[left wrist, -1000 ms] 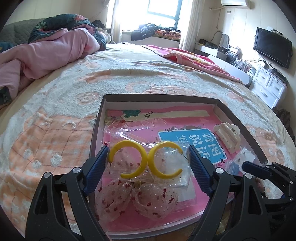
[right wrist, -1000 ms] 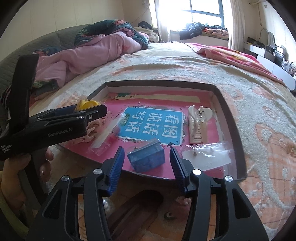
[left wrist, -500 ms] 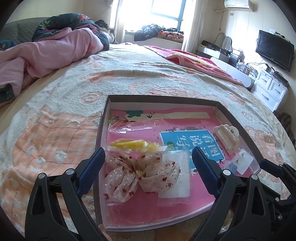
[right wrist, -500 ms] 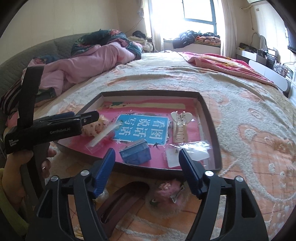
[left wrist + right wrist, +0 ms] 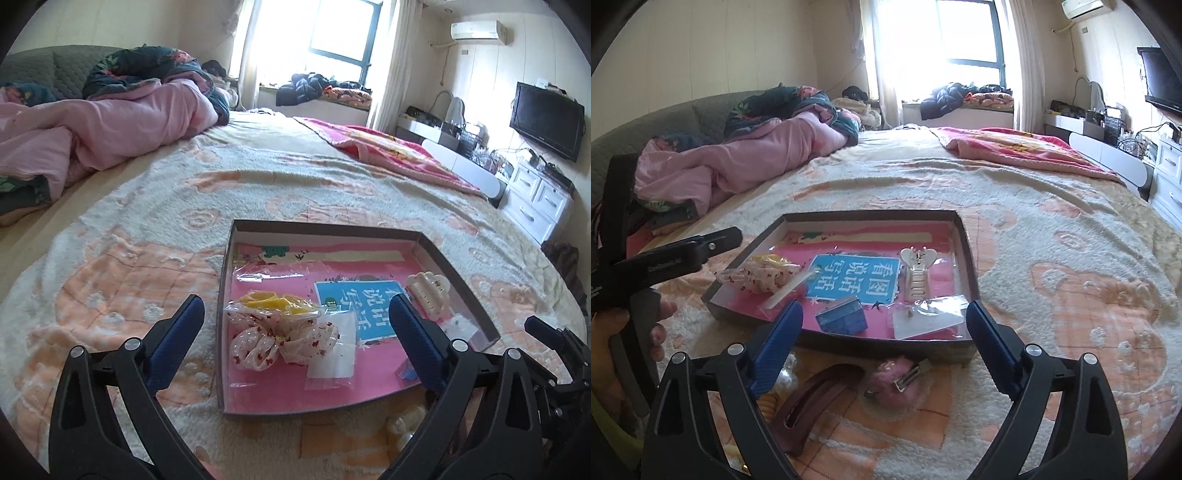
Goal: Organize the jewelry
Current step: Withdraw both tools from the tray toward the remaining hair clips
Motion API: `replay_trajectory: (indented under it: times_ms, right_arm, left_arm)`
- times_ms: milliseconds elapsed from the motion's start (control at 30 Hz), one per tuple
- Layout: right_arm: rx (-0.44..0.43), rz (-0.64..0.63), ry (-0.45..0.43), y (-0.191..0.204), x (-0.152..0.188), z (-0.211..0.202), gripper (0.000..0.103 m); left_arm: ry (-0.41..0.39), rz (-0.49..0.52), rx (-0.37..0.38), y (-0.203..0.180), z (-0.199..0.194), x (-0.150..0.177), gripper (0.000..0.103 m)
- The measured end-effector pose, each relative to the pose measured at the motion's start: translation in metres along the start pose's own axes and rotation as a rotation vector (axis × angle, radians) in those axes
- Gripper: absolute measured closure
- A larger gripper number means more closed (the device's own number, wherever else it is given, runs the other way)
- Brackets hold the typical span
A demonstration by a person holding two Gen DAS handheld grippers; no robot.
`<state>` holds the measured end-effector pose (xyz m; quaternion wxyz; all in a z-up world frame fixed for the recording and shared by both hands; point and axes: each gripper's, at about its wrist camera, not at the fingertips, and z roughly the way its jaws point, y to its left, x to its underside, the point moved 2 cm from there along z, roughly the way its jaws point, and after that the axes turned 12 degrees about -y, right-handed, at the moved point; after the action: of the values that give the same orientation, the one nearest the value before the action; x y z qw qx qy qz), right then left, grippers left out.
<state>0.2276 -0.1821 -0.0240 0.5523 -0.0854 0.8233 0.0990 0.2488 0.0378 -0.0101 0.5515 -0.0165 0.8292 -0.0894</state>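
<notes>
A shallow brown box (image 5: 448, 260) (image 5: 967, 243) with a pink floor lies on the bed. In it are bagged yellow hoops (image 5: 275, 299), a spotted bow in a bag (image 5: 284, 339) (image 5: 757, 277), a white claw clip (image 5: 428, 291) (image 5: 918, 271), a small blue box (image 5: 842, 317) and bagged earrings (image 5: 925, 317). My left gripper (image 5: 293, 326) is open and empty, above the box's near left part. My right gripper (image 5: 884, 334) is open and empty, above the box's near edge. A brown hair clip (image 5: 812, 398) and a pink fluffy clip (image 5: 897, 380) lie on the bedspread before the box.
The bed has a cream and orange bedspread (image 5: 1071, 295). A pink quilt (image 5: 110, 129) is heaped at the far left. A red blanket (image 5: 388, 147) lies at the far right. White drawers and a TV (image 5: 546, 118) stand beyond the bed at right.
My left gripper let go of the bagged yellow hoops and bow into the box, opened wide and drew back. My right gripper also drew back and up from the box.
</notes>
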Motion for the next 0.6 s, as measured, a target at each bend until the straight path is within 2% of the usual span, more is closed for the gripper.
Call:
replay_trajectory:
  times_ms: [600]
  right_arm:
    - [0.003,0.011,-0.062,-0.009,-0.01,-0.037,0.014]
  left_arm:
    - [-0.033,0.017,0.012,-0.011,-0.043,0.001,0.011]
